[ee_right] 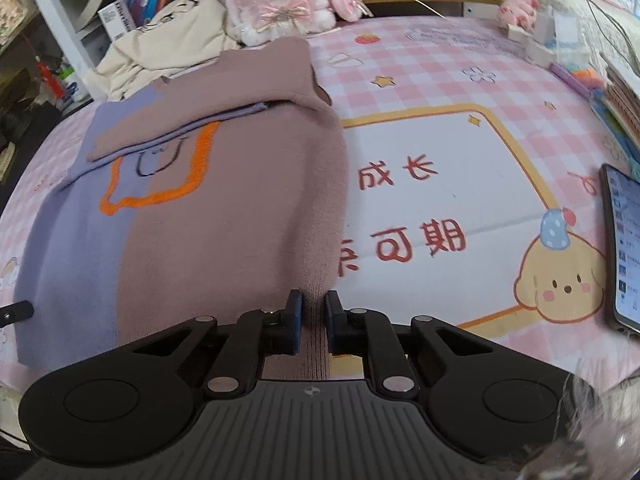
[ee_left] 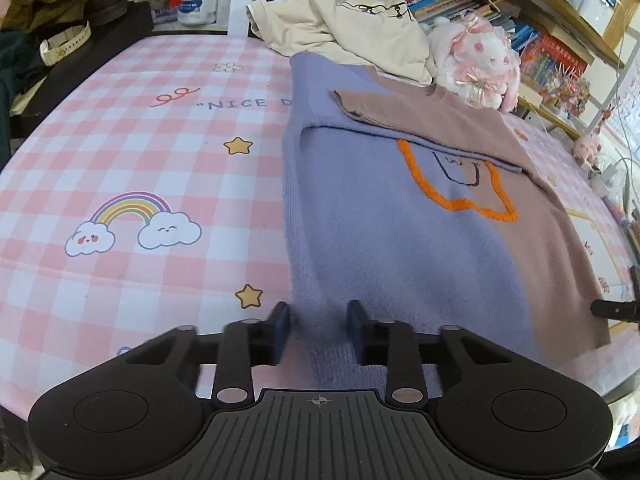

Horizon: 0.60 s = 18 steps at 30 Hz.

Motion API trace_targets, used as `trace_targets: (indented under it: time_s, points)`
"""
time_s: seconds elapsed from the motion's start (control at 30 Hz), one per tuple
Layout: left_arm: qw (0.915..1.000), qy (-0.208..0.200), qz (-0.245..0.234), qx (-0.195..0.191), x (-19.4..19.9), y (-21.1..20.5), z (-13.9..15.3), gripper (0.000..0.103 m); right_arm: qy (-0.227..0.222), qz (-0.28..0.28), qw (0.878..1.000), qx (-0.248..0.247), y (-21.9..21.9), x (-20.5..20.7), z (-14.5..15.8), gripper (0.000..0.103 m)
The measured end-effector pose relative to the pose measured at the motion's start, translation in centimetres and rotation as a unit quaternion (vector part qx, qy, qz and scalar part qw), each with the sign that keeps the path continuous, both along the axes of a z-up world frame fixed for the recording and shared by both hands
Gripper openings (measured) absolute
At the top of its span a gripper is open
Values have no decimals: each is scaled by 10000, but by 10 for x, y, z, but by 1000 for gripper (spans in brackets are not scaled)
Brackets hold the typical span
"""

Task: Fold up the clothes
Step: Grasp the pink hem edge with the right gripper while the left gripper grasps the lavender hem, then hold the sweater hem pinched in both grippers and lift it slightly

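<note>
Left gripper (ee_left: 318, 330) sits low at the near hem of the sweater (ee_left: 400, 232), its two blue-padded fingers (ee_left: 282, 326) standing either side of a bunched ridge of lilac knit; the pads look a touch blurred, and a sliver of gap shows on each side, so I cannot say whether they are really pinching the cloth. From this left wrist view the sweater lies flat on the pink checked sheet (ee_left: 140, 152), lilac on one half, dusty brown on the other, with an orange outline stitched across the middle and both sleeves folded in over the chest. Beyond its collar sits a crumpled cream garment (ee_left: 352, 36), and beside that a white and pink plush rabbit (ee_left: 476, 64). The tip of the other tool pokes in at the far right edge.

Over to the right wrist view: right gripper (ee_right: 314, 322) is drawn in tight, jaws nearly together, clamped on the ribbed brown hem of the sweater (ee_right: 224, 208). Brown side runs straight up from the fingers. A phone (ee_right: 624, 248) lies on the sheet (ee_right: 440, 80) at the right, screen lit.
</note>
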<state>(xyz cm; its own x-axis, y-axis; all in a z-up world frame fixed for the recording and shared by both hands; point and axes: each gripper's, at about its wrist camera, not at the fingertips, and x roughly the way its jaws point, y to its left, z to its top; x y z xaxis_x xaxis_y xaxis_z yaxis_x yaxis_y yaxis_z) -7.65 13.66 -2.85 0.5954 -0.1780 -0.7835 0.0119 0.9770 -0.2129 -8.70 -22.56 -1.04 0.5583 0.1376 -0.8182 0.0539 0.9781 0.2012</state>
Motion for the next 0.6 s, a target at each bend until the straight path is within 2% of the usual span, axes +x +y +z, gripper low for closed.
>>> trace_targets:
  time_s: [0.07, 0.2, 0.27, 0.33, 0.43, 0.5, 0.6]
  points:
    - [9999, -106, 3, 84, -1, -2, 3, 15, -31, 16, 10000, 77, 2, 0, 4, 11]
    - [9997, -206, 7, 130, 1, -3, 7, 14, -255, 273, 9968, 709, 3, 2, 16, 11]
    - [9998, -178, 23, 112, 3, -2, 6, 14, -254, 359, 9950, 902, 4, 8, 15, 11]
    - [9999, -142, 51, 76, 4, 0, 5, 14, -120, 192, 9936, 1103, -1, 16, 7, 13]
    - [9999, -101, 46, 39, 5, 0, 3, 14, 64, -59, 9904, 1382, -8, 29, -5, 21]
    - [10000, -73, 28, 31, 5, 1, 2, 14, 44, -229, 9904, 1362, -13, 38, -9, 32]
    - [10000, -37, 9, 60, 6, 0, 1, 14, 49, -508, 9903, 1293, -26, 56, -12, 35]
